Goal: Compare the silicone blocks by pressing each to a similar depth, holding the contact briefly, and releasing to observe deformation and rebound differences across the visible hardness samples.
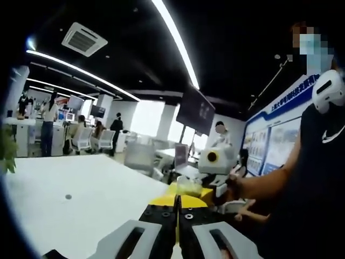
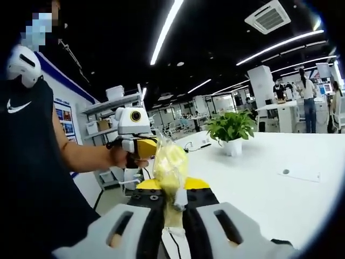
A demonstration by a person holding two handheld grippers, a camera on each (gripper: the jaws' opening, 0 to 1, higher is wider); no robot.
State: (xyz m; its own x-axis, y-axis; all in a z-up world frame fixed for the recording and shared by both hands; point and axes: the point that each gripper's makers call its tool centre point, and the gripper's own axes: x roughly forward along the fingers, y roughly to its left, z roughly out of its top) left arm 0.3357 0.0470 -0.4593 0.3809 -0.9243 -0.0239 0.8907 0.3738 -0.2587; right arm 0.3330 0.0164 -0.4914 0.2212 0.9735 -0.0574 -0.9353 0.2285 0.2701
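A clear plastic bag (image 2: pixel 170 162) with a pale yellow block inside hangs in the air between the two tongs, above the edge of a white tabletop (image 2: pixel 259 178). In the right gripper view the bag's lower end runs down into the right tongs (image 2: pixel 173 208), whose jaws are pressed together on the plastic, pinching it. The bag rises from that pinch, crinkled and translucent, and its yellow content sits just above the jaw tips.

In the left gripper view the left tongs (image 1: pixel 177 208) have their jaws pressed together with no visible gap; whether any plastic is caught between them cannot be told. The bag (image 1: pixel 188 186) shows just beyond their tips, small and pale yellow-green.

Each view also shows the other tool held in the person's hand (image 2: pixel 121 156), near the bag. A potted green plant (image 2: pixel 232 129) stands on the tabletop, well apart from the bag. Long ceiling light strips (image 1: pixel 175 40) run overhead, and people stand at desks in the distance.
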